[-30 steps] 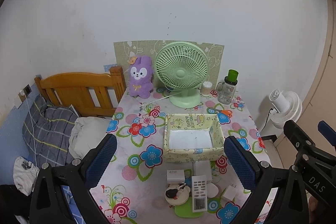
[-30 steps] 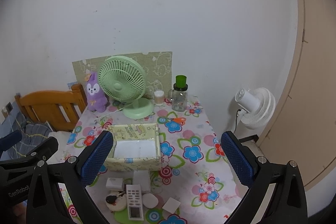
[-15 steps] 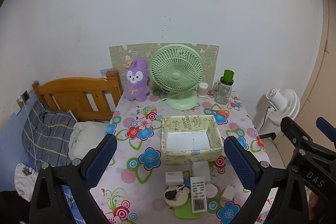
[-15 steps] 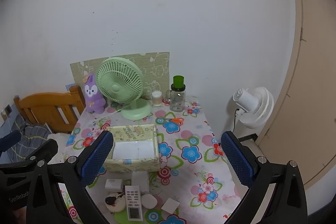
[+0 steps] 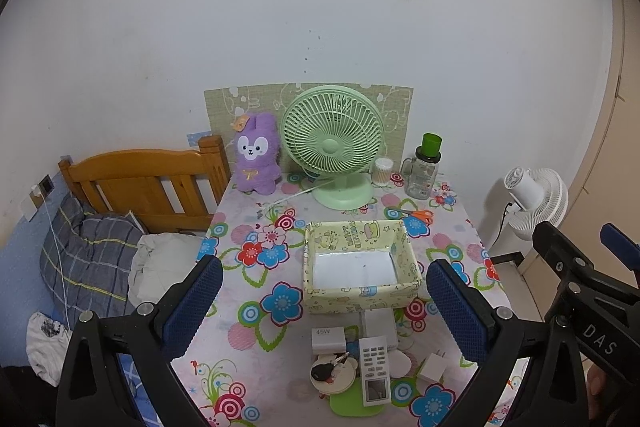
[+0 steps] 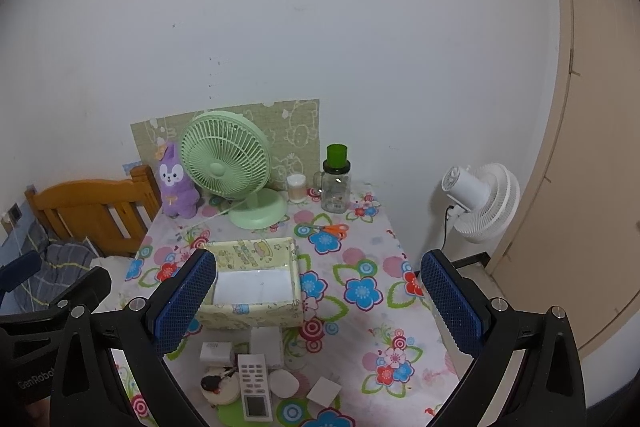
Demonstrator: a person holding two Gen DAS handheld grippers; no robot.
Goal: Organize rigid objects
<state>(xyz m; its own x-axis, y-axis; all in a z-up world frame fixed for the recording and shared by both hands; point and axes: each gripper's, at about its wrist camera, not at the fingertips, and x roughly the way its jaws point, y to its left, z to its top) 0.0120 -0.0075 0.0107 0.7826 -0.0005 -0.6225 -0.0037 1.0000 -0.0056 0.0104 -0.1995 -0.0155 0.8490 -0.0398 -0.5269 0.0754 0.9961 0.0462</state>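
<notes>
Both the left gripper [image 5: 324,297] and right gripper [image 6: 318,291] hang released, holding nothing; the clutter at bottom centre is packed tight, so grabbing the remote [image 5: 374,371] could easily knock the keys [image 5: 328,371].

Left gripper [image 5: 324,301] held above near edge of table [image 5: 240,307], jaws wide apart, blue pads [image 5: 192,303] empty. Part of right gripper [image 5: 580,283] at right edge of view, state unclear.

Floral cloth over table. Pale yellow box [image 5: 362,301] at centre, white floor bare. Just in front of box, a cluster: white charger [image 5: 328,340] marked 45W, white block [image 5: 379,325], white remote [image 5: 374,371] with small screen, round disc [image 5: 334,373] with dark key on top, small white plug [image 5: 432,367], green mat [image 5: 352,403] under remote's near end.

Against wall: purple plush rabbit [image 5: 257,159], green desk fan [image 5: 333,143], small cotton-swab jar [image 5: 383,171], clear bottle with green cap [image 5: 424,173]. Orange-handled scissors [image 5: 417,213] behind box.

Wooden bed frame [image 5: 140,179] left of table; white floor fan [image 5: 536,199] to right.
</notes>
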